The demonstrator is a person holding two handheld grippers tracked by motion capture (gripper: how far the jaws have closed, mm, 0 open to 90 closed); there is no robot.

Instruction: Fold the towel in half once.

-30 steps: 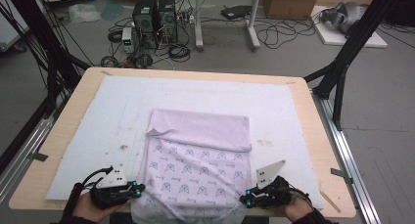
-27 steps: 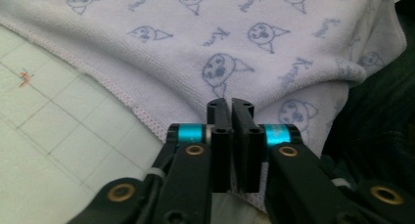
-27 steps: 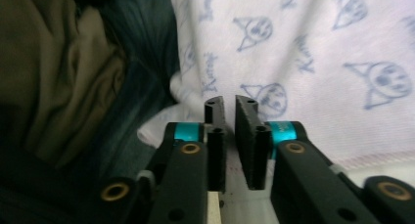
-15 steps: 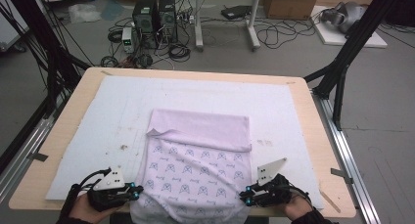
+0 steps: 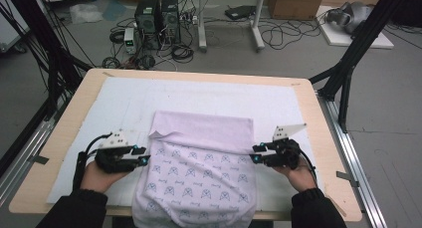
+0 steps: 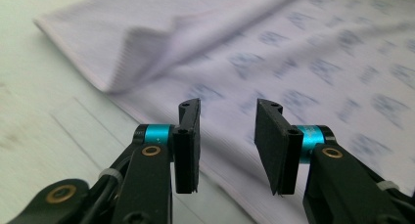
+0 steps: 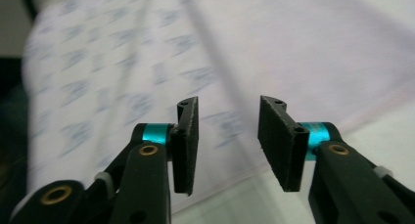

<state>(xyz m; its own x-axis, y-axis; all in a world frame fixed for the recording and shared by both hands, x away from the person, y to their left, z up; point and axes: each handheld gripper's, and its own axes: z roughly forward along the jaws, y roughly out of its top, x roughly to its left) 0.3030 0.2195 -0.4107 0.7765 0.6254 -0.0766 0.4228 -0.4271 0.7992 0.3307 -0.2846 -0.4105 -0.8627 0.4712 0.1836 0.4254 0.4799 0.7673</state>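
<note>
Pale lilac cloth (image 5: pixel 199 173) with a blue print lies folded on the worktop (image 5: pixel 318 118), its near end hanging over the edge. The left tongs (image 5: pixel 144 156) at its left edge and the right tongs (image 5: pixel 255 154) at its right edge have just been opening; both stand spread, nothing between them.

A white mat (image 5: pixel 124 101) covers most of the light wooden table (image 5: pixel 326 153). On the grey floor beyond the far edge stand two black computer towers (image 5: pixel 158 13) among loose cables (image 5: pixel 278 36), with a cardboard box (image 5: pixel 293 1) farther back. Black frame struts (image 5: pixel 356 49) rise at the table's right side.
</note>
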